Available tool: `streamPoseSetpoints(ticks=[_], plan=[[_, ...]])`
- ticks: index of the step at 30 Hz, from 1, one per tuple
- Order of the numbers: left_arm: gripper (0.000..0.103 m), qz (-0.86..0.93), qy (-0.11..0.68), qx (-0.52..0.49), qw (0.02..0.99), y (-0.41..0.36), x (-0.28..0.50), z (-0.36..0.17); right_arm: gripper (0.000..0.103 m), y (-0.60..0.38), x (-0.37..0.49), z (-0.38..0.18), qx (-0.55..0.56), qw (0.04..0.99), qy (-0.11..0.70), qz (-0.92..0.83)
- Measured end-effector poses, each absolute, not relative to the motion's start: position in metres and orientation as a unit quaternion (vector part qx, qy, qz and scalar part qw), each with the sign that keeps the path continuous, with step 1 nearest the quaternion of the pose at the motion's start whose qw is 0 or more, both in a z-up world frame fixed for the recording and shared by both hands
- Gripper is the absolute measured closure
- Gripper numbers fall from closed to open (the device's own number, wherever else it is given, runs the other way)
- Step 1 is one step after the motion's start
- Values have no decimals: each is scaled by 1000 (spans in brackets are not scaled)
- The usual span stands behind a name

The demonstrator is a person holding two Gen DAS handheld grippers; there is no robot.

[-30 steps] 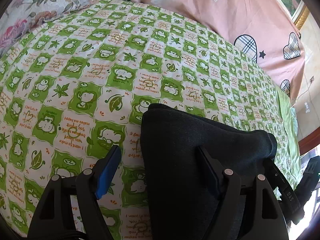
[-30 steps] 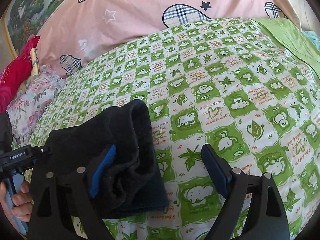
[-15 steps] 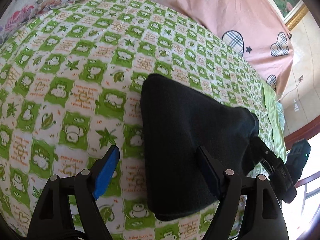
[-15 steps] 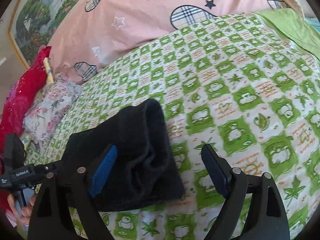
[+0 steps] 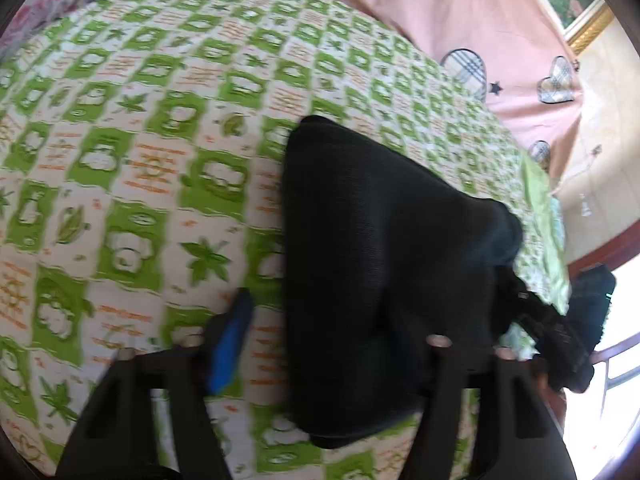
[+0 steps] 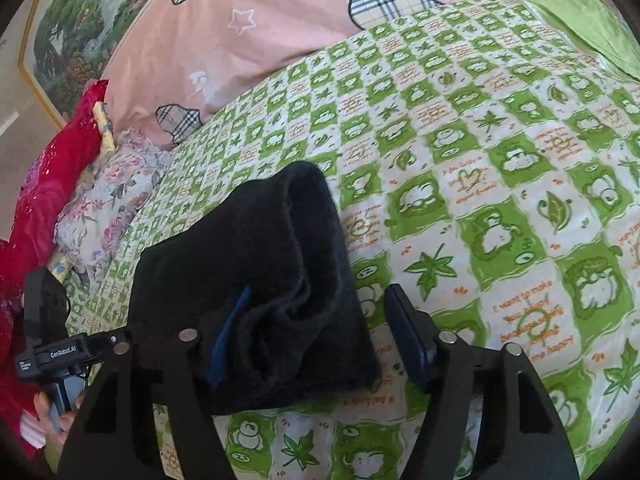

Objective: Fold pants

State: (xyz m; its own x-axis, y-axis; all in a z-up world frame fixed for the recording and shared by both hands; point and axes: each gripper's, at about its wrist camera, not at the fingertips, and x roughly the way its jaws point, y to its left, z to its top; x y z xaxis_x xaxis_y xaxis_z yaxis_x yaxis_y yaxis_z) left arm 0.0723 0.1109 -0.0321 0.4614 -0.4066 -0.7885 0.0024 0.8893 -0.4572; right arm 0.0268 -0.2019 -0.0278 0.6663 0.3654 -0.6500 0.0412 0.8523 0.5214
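The black pants (image 5: 380, 248) lie folded into a thick bundle on the green and white checked bedsheet (image 5: 132, 152). They also show in the right wrist view (image 6: 260, 276), with the rolled fold edge at the right. My left gripper (image 5: 332, 332) is open, its jaws wide apart over the bundle's near left edge, holding nothing. My right gripper (image 6: 320, 340) is open too, its jaws spanning the bundle's near right end, with the blue pad against the cloth but not clamped. Each gripper shows in the other's view, at the far side of the bundle.
A pink quilt (image 6: 280, 20) with plaid hearts lies along the back of the bed. A floral pillow (image 6: 104, 208) and red cloth (image 6: 52, 184) sit at the left. A framed landscape painting (image 6: 88, 12) hangs behind. The sheet (image 6: 500, 208) spreads to the right.
Both grippers have drawn back and up from the folded pants, so more of the bundle and sheet shows. The left view is blurred with motion. The pants stay in place.
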Motion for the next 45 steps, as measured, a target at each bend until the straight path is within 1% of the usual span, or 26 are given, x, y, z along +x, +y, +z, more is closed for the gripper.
streamPoseSetpoints(ticks=[1,4,7,9,13,19,30,35,40,45], plan=[[57,-129,504,-204,829,109,72,-31,43,-202,28,-29,259,874,400,95],[60,-124,501,-198,833,105,73,-28,49,-202,27,-29,270,869,403,100],[69,-132,495,-208,833,108,71,-23,55,-202,22,-25,280,868,396,106],[72,-138,488,-212,835,111,70,-18,59,-200,18,-20,286,868,391,111],[80,-132,469,-196,851,116,63,2,61,-191,13,-1,287,872,375,128],[81,-101,436,-188,874,143,50,31,63,-159,18,21,279,873,361,171],[81,-27,397,-190,898,229,47,53,63,-72,64,25,259,861,366,238],[81,-12,400,-183,898,251,54,45,63,-46,86,21,252,857,373,249],[80,-8,417,-188,889,264,55,24,62,-35,93,11,242,855,390,240],[75,-9,423,-167,891,258,50,11,53,-41,93,-1,238,854,405,226]])
